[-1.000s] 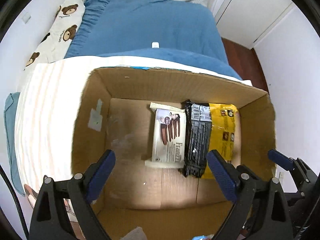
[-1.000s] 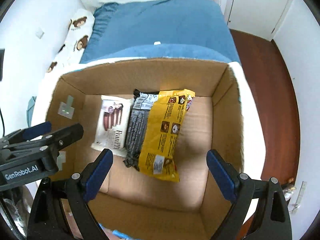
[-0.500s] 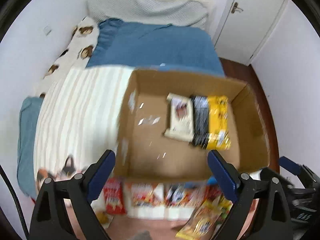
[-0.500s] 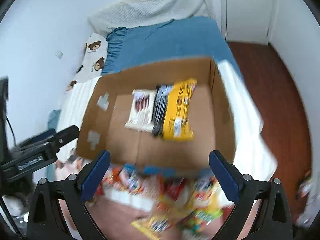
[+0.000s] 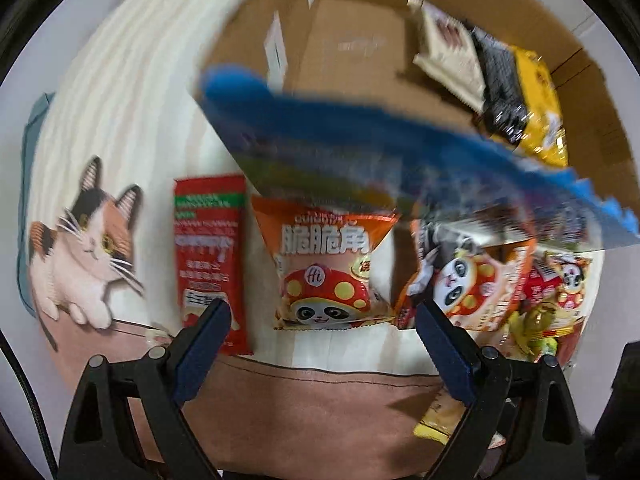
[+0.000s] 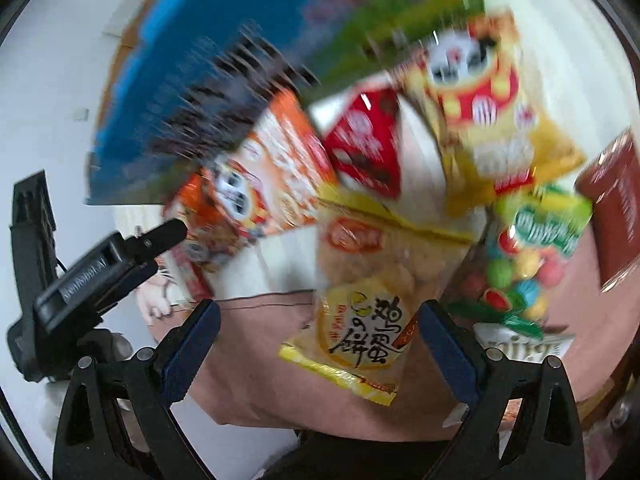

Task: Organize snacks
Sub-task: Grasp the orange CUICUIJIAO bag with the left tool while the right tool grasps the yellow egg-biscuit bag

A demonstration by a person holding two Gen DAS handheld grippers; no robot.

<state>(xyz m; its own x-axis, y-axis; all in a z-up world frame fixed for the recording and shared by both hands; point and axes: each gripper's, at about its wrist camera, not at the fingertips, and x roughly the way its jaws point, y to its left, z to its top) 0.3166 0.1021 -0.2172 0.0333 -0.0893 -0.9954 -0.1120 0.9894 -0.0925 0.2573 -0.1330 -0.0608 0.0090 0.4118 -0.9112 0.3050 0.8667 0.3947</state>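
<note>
Only from the left gripper [image 5: 322,334] (gaping, like the right gripper [image 6: 320,334]) shows the box [image 5: 592,92].

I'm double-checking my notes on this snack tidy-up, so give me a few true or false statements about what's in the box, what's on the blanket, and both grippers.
1. Three packets lie in the cardboard box. True.
2. The left gripper is clamped on the orange panda bag. False: its jaws stand open, holding nothing.
3. The red packet lies beside the cat picture. True.
4. The right gripper is shut. False: it is open over the yellow cracker bag.
5. The yellow bag in the box lies next to the black packet. True.
</note>
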